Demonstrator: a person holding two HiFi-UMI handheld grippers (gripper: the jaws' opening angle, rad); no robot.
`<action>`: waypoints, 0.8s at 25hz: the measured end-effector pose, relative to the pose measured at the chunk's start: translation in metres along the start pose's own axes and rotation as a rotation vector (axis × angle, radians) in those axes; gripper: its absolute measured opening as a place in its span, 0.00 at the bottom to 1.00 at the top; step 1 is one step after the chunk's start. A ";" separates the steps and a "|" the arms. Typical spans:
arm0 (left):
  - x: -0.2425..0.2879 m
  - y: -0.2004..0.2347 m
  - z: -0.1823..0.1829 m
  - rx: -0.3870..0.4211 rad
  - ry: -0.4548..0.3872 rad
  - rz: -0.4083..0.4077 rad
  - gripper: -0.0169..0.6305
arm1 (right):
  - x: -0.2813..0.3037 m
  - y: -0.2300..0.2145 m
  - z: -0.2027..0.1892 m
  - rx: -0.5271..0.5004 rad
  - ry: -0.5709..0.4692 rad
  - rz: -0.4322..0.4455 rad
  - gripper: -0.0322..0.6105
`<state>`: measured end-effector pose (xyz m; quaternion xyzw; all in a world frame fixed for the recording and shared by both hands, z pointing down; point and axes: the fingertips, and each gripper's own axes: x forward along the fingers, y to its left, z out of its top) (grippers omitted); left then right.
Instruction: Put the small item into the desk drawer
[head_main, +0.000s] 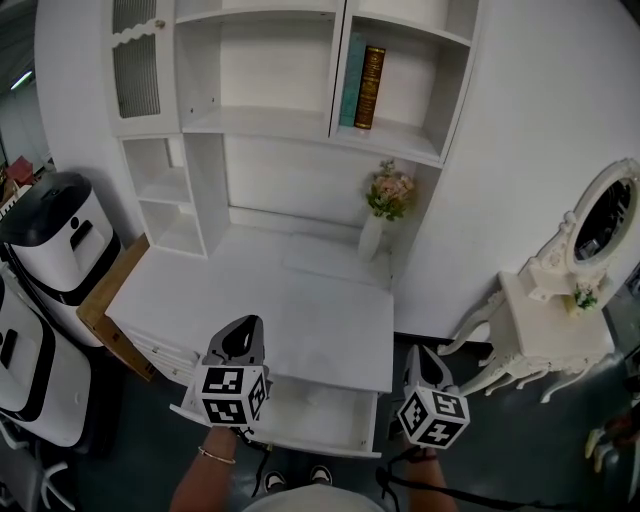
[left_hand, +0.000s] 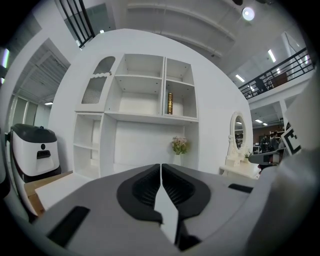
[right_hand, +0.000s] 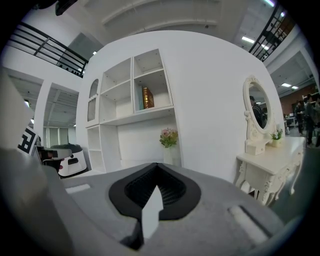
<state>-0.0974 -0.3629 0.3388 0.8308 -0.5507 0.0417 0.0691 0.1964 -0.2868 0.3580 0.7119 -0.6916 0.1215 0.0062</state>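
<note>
The white desk (head_main: 300, 300) has its drawer (head_main: 320, 408) pulled out under the front edge, and the inside looks white and bare. I cannot make out any small item in any view. My left gripper (head_main: 249, 324) hovers over the drawer's left part, pointing at the desk; in the left gripper view its jaws (left_hand: 160, 165) are shut with nothing between them. My right gripper (head_main: 416, 352) hangs just past the drawer's right end, beside the desk. Its jaws (right_hand: 157, 165) also meet, empty.
A vase of flowers (head_main: 385, 205) stands at the desk's back right, under the hutch shelves holding books (head_main: 368, 88). A white vanity table with an oval mirror (head_main: 560, 320) stands to the right. A black-and-white appliance (head_main: 60, 235) and a wooden board (head_main: 105, 305) are left.
</note>
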 end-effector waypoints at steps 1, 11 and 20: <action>0.000 0.000 -0.002 -0.001 0.004 0.000 0.05 | 0.000 0.000 0.000 0.002 -0.001 0.000 0.06; 0.003 -0.008 -0.008 0.007 0.024 -0.020 0.05 | -0.002 -0.004 -0.006 0.007 0.008 -0.012 0.06; 0.003 -0.005 -0.017 -0.003 0.035 -0.021 0.05 | -0.003 0.000 -0.009 -0.017 0.019 -0.002 0.06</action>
